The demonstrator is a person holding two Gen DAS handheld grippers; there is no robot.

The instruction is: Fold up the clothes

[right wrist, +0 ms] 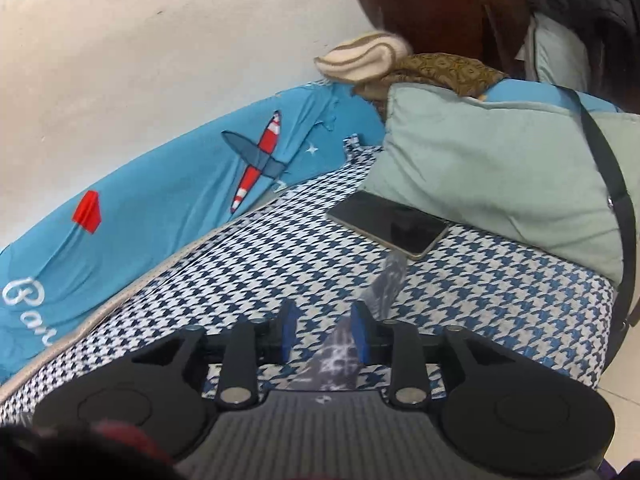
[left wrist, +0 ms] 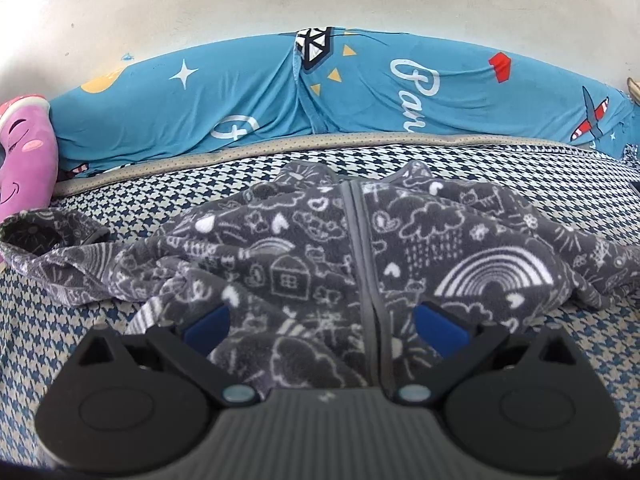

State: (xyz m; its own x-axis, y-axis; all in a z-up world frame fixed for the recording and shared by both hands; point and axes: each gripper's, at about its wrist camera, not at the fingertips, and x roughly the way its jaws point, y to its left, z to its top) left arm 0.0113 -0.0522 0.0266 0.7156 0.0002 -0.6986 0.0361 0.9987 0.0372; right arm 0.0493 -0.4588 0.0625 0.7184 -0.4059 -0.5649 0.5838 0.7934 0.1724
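Grey printed jacket [left wrist: 340, 248] spread front-up mid-frame on bed [left wrist: 60, 320]; left gripper [left wrist: 324, 320] spread over hem, right gripper [right wrist: 324, 334] parted, empty; folding stage undeterminable

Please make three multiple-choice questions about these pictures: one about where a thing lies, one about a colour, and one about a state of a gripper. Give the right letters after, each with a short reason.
1. Where does the phone lie?
A. On the checked bedcover, beside the pale green cushion
B. On top of the grey jacket
C. On the floor

2. What colour are the pads on the gripper fingers?
A. Red
B. Blue
C. Yellow

3. How does the left gripper stand?
A. Shut tight on a sleeve
B. Open wide, over the printed grey jacket
C. Out of view

Answers:
1. A, the phone rests flat on the houndstooth cloth next to the cushion.
2. B, blue pads show in both wrist views.
3. B, its fingers stand far apart with the jacket's zipper front between them.
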